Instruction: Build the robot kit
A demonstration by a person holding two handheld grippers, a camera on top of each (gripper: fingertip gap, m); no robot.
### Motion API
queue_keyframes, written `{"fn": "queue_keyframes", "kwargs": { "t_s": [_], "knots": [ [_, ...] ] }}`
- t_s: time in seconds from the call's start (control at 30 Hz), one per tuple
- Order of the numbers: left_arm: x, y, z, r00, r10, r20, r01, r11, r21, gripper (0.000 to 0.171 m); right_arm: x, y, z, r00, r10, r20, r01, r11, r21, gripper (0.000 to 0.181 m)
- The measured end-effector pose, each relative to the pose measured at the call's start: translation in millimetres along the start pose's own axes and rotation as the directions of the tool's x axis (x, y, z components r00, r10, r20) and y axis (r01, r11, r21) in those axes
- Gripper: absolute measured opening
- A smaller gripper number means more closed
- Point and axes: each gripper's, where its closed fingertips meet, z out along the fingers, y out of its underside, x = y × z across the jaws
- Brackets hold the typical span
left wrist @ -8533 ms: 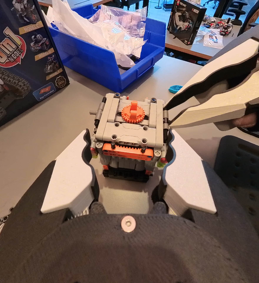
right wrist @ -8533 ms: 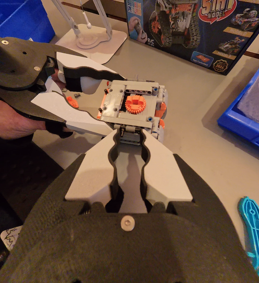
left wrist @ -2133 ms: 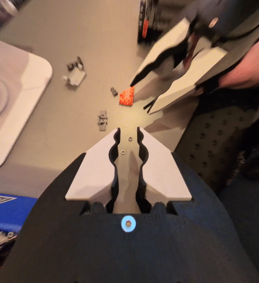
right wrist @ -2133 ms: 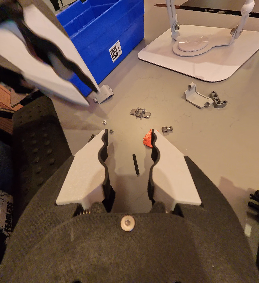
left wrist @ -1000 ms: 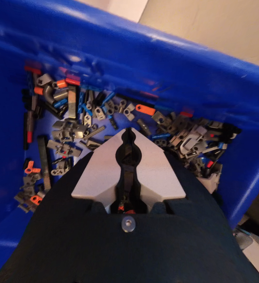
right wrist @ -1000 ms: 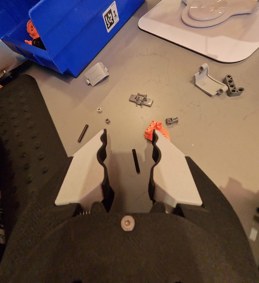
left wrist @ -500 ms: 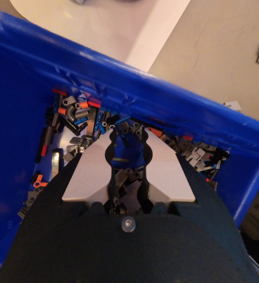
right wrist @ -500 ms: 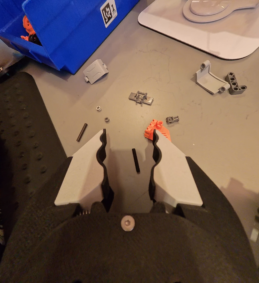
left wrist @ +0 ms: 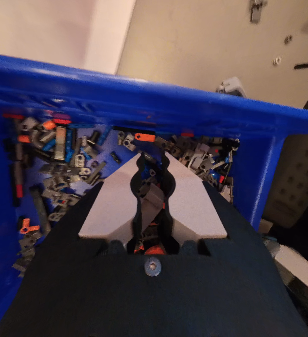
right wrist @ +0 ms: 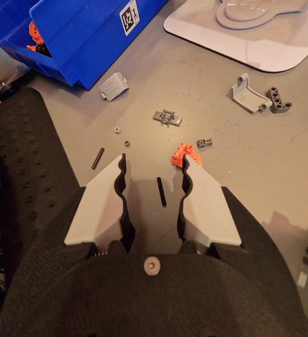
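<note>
My left gripper [left wrist: 153, 155] hangs inside a blue bin [left wrist: 149, 102] over a heap of small grey, black, blue and orange building parts [left wrist: 62, 164]. Its jaws stand a little apart, and loose grey parts in the bin show through the gap. The view is blurred. My right gripper [right wrist: 154, 156] is open and empty, low over the grey table [right wrist: 240, 173]. A short black axle [right wrist: 161, 191] lies on the table between its fingers. An orange toothed piece [right wrist: 179, 153] lies at its right fingertip.
On the table lie a grey panel [right wrist: 114, 86], a track link [right wrist: 167, 118], a curved grey panel [right wrist: 247, 94], an L-beam [right wrist: 278, 102], a small connector [right wrist: 204, 143], two bushes [right wrist: 127, 143] and another black axle [right wrist: 98, 158]. The blue bin [right wrist: 76, 45], a white base plate [right wrist: 240, 42] and a black dotted pad [right wrist: 22, 155] border them. About 25 cm separates my left fingertips from my right.
The left gripper was shut a second ago, opened wide over the bin, and its jaws are now closer together. The right gripper has stayed open over the black axle.
</note>
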Motion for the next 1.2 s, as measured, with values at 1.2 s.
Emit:
{"fn": "queue_keyframes", "kwargs": {
  "t_s": [1.2],
  "knots": [
    [-8.1, 13.2, 0.6, 0.991, 0.047, 0.129, -0.042, 0.998, -0.043, 0.025, -0.8, 0.9, 1.0, 1.000, -0.001, 0.005, 0.001, 1.000, -0.008, 0.059]
  ]
}}
